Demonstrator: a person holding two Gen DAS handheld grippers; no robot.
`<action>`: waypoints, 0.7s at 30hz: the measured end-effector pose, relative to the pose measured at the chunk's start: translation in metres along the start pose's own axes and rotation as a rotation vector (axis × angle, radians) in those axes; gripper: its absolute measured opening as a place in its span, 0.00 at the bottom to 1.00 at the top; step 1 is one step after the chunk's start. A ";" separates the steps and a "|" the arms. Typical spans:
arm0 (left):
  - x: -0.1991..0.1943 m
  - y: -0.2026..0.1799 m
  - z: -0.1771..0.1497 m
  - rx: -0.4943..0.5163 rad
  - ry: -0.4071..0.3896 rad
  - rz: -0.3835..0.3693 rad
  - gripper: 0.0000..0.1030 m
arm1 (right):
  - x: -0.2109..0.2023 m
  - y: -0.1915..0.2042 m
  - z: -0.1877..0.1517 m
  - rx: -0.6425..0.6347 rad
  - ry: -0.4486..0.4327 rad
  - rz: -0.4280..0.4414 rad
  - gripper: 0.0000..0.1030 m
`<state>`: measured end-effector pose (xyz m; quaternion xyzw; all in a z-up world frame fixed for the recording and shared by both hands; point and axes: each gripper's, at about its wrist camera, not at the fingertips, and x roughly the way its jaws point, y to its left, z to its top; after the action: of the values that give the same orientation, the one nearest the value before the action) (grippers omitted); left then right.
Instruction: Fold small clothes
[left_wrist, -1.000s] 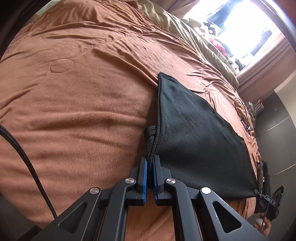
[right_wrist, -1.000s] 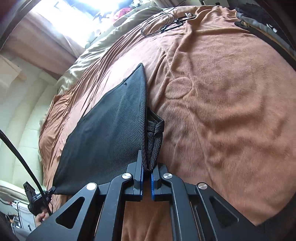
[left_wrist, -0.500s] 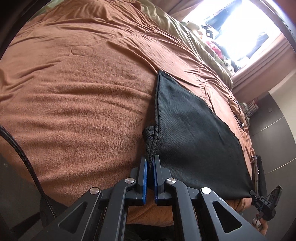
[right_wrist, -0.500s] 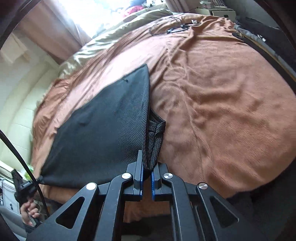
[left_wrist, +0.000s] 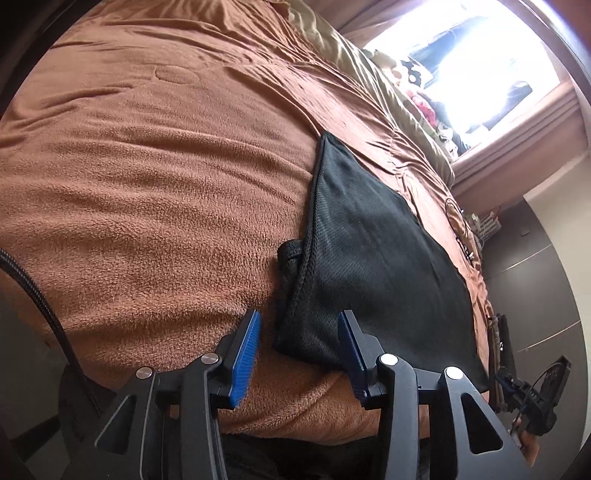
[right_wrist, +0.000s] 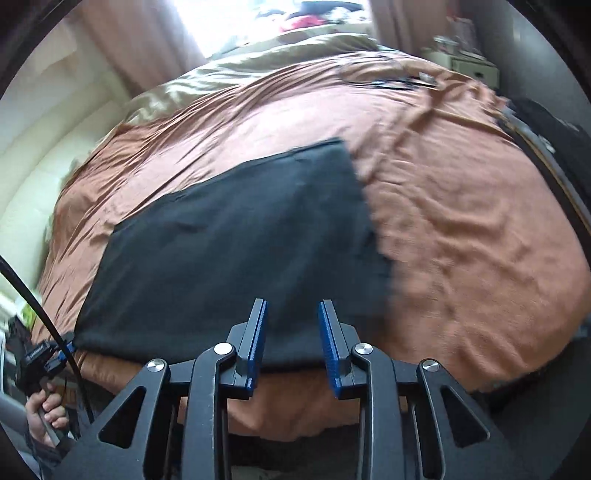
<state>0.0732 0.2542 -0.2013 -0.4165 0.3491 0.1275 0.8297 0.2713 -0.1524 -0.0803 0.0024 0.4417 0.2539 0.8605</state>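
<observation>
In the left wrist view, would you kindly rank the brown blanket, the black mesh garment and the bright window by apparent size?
1. brown blanket
2. black mesh garment
3. bright window, though being farther from the camera shrinks it.

The left gripper (left_wrist: 298, 332) is hovering with its blue-padded jaws spread wide and gripping nothing, while the right gripper (right_wrist: 292, 325) is likewise hanging with its jaws parted and empty, both pointing forward and slightly downward.
</observation>
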 end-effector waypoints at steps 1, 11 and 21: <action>0.001 0.000 0.000 0.001 0.003 -0.002 0.44 | 0.002 0.006 0.000 -0.011 0.003 0.007 0.25; 0.008 0.006 0.006 -0.027 0.022 -0.006 0.21 | 0.047 0.073 0.008 -0.121 0.083 0.057 0.25; 0.010 0.006 0.005 -0.053 0.027 -0.003 0.08 | 0.101 0.104 0.022 -0.175 0.149 0.065 0.23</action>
<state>0.0798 0.2607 -0.2100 -0.4403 0.3562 0.1297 0.8139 0.2913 -0.0130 -0.1202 -0.0774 0.4801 0.3186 0.8136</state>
